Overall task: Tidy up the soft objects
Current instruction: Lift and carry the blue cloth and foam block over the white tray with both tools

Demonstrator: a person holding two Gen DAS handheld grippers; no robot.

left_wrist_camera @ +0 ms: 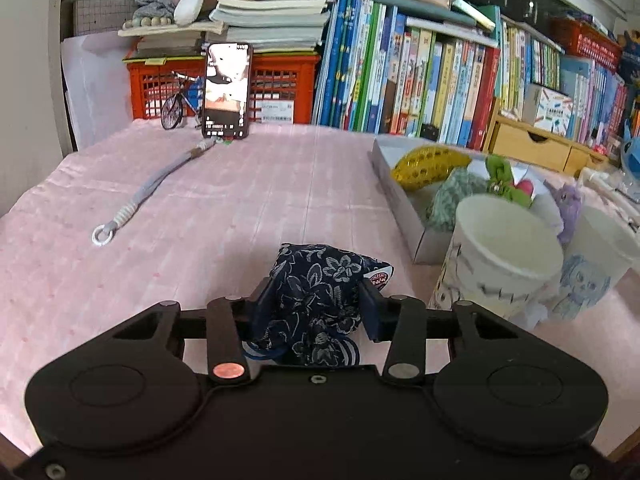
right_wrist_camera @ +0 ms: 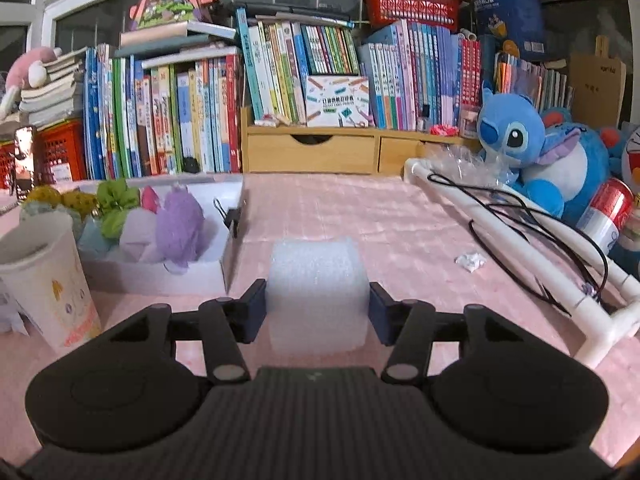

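Note:
My left gripper (left_wrist_camera: 316, 300) is shut on a dark blue floral cloth pouch (left_wrist_camera: 320, 292), held just over the pink tablecloth. My right gripper (right_wrist_camera: 318, 308) is shut on a white foam block (right_wrist_camera: 318, 292), its fingers pressing both sides. A grey-white box (left_wrist_camera: 400, 200) to the right in the left wrist view holds soft toys: a yellow mesh ball (left_wrist_camera: 428, 164), a green knitted piece (left_wrist_camera: 452, 196) and a purple plush (left_wrist_camera: 568, 204). The same box (right_wrist_camera: 232, 248) shows at the left in the right wrist view, with the purple plush (right_wrist_camera: 180, 220) in it.
Two paper cups (left_wrist_camera: 500, 264) stand in front of the box. A phone (left_wrist_camera: 227, 90) leans at the back with a lanyard (left_wrist_camera: 148, 192) on the cloth. A white pipe frame (right_wrist_camera: 520, 236) with black cable, a Stitch plush (right_wrist_camera: 516, 140), and a red can (right_wrist_camera: 604, 212) lie right.

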